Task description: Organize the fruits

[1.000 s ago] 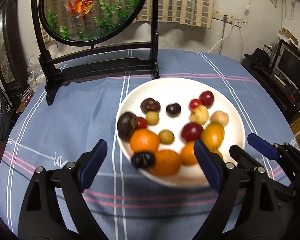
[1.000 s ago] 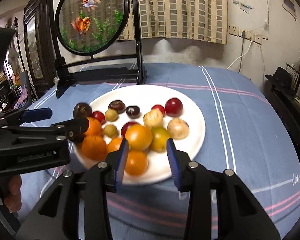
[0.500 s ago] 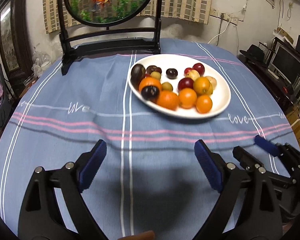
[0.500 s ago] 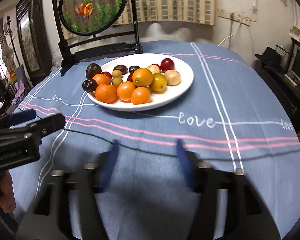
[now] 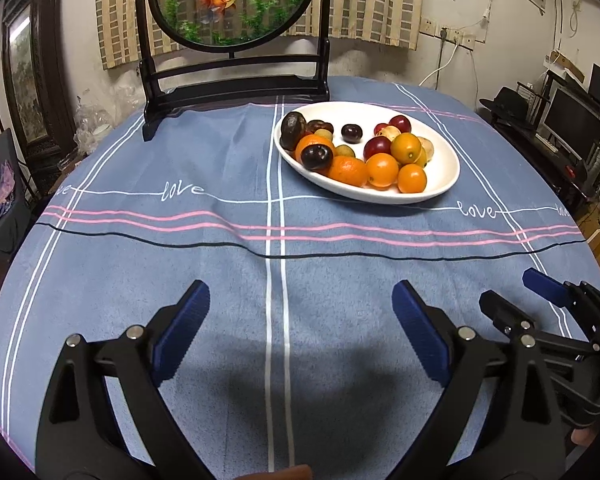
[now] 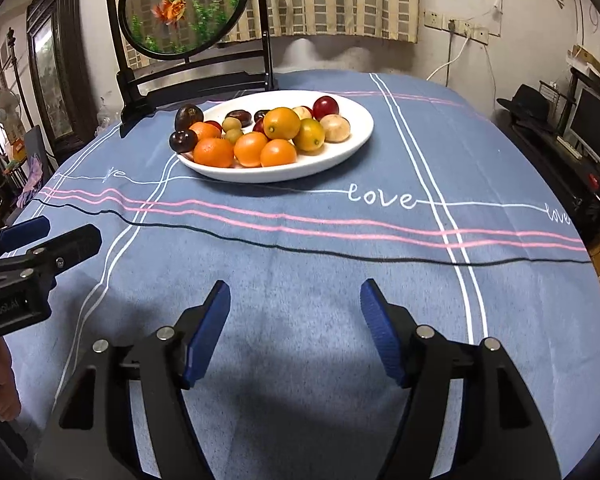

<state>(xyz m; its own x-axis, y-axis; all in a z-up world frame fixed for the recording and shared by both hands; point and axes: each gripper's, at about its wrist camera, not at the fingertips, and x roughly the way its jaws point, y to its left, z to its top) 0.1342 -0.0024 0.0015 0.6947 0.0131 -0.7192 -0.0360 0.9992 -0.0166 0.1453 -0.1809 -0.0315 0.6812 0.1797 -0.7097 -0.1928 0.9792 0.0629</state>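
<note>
A white oval plate (image 5: 446, 162) (image 6: 360, 128) stands on the far half of the table, piled with several oranges (image 5: 382, 169) (image 6: 284, 122), dark plums (image 5: 317, 157) (image 6: 183, 140), red plums (image 5: 401, 123) (image 6: 325, 107) and pale small fruits (image 6: 334, 128). My left gripper (image 5: 300, 300) hovers over bare cloth well short of the plate, its jaws opening with nothing between them. My right gripper (image 6: 295, 300) hangs beside it over the near cloth, jaws also opening and empty. Each gripper shows at the edge of the other's view, the right one (image 5: 516, 296) and the left one (image 6: 50, 234).
The round table wears a blue cloth (image 5: 220, 248) (image 6: 420, 280) with white, pink and black stripes. A dark stand holding a round goldfish panel (image 5: 236, 0) (image 6: 184, 8) rises at the table's far edge, behind the plate. Monitors and clutter (image 5: 572, 120) sit off to the right.
Both grippers have pulled back from over the plate toward the table's near side. The right gripper's jaws have spread from narrow to wide. The fruits lie as before.
</note>
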